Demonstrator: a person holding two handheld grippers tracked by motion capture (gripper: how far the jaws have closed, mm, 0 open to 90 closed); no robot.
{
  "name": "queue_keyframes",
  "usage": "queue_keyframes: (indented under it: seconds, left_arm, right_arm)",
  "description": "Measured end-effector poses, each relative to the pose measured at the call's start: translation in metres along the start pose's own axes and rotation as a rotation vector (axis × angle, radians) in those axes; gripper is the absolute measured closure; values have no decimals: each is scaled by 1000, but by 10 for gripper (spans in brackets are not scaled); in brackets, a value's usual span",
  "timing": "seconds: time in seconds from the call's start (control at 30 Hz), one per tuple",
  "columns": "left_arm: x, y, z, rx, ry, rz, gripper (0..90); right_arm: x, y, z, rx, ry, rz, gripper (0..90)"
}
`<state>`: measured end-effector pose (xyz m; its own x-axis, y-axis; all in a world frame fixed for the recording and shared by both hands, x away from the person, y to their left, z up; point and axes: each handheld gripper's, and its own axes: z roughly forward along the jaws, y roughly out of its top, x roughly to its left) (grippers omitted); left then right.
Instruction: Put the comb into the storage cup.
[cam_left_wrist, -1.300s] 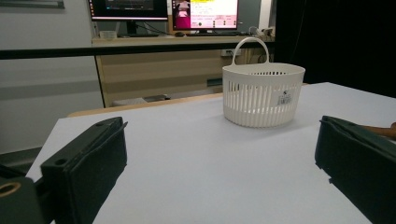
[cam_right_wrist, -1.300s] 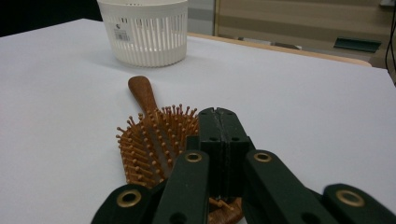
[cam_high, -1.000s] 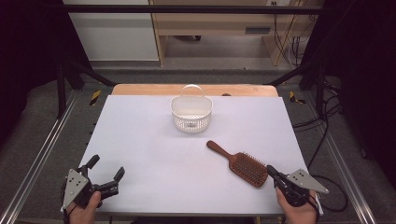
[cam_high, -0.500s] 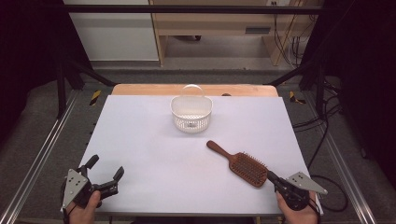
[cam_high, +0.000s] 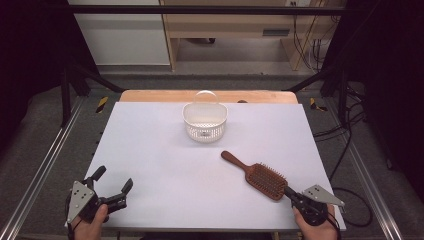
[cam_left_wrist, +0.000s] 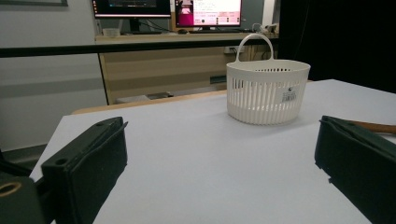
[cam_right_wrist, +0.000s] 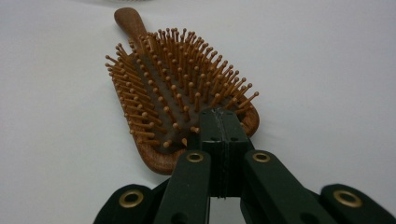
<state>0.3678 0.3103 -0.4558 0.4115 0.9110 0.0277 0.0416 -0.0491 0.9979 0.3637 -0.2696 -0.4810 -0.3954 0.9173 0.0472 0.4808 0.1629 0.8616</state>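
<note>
At the table's (cam_high: 165, 165) seven o'clock corner the left gripper (cam_high: 112, 181) rests low with jaws spread wide, nothing between them. At twelve o'clock stands the white basket (cam_high: 204, 121), its inside hidden. At five o'clock the right gripper (cam_high: 288, 191), jaws clenched together, tips at the wooden hairbrush's (cam_high: 260, 176) bristled head.

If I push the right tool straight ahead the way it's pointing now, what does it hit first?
The right tool, jaws shut, would first meet the brown wooden paddle hairbrush: its tips already sit over the brush's near end among the bristles, though actual contact is unclear.
</note>
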Motion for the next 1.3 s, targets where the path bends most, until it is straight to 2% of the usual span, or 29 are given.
queue_keyframes:
  seconds: [0.37,0.5,0.87,1.0,1.2,1.3]
  left_arm:
    - [0,0,-1,0,1,-2,24]
    - [-1,-1,0,6,-1,2,24]
    - [-3,-1,0,11,-7,7,24]
    - [-2,-1,1,16,-7,10,25]
    - [-3,-2,1,23,-9,12,25]
    - [-3,-2,2,25,-9,12,25]
  right_arm:
    - [-6,8,11,28,-31,13,900]
    - [-9,15,16,41,-44,-8,900]
    - [-18,32,32,113,-39,-12,900]
    - [-19,35,37,119,-33,-14,900]
    - [-12,45,51,140,-8,-46,900]
    - [0,53,64,146,19,-77,900]
